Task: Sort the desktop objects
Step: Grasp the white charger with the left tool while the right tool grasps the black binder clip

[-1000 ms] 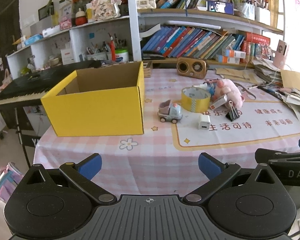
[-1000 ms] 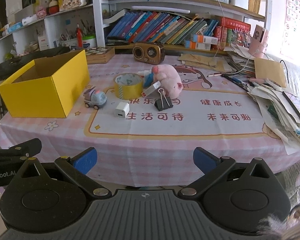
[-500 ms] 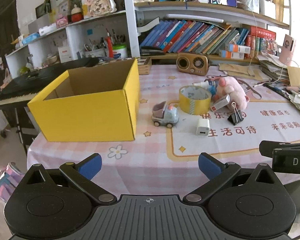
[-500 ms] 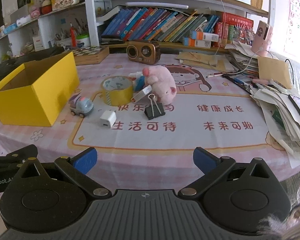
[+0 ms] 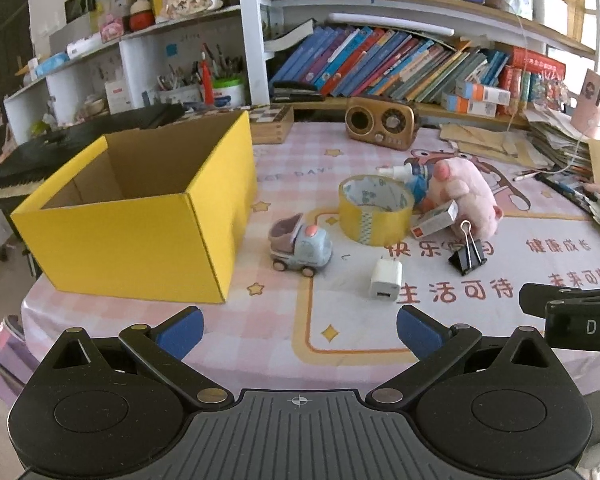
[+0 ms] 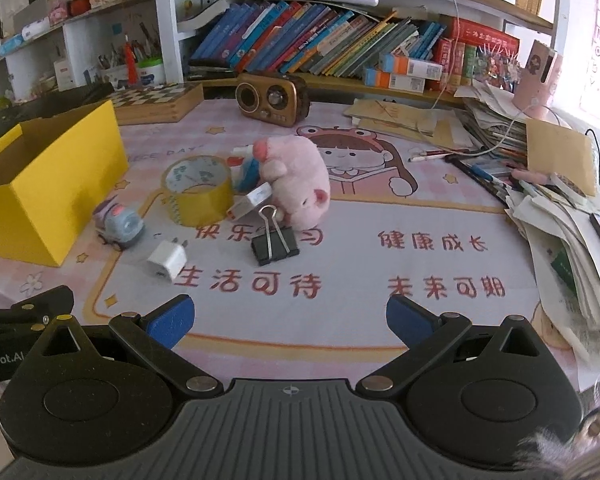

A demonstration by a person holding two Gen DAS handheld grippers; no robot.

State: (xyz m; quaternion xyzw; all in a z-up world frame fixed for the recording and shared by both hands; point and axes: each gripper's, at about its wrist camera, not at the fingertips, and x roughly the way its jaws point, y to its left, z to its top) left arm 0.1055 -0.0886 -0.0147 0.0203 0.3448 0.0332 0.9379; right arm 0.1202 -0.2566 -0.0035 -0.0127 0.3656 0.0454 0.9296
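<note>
Desktop objects: one tape roll [image 5: 374, 209], one binder clip [image 6: 275, 243], one charger [image 5: 385, 278]; left gripper [image 5: 299, 327] and right gripper [image 6: 287, 317] wide, empty.

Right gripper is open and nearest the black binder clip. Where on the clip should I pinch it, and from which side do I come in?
Pinch the binder clip across its black body, probably from above. It stands on its wide base with the wire handles leaning up toward the pink pig plush, so the sloped black faces give the right gripper flat surfaces. Avoid the thin handles; they would likely pivot.
</note>
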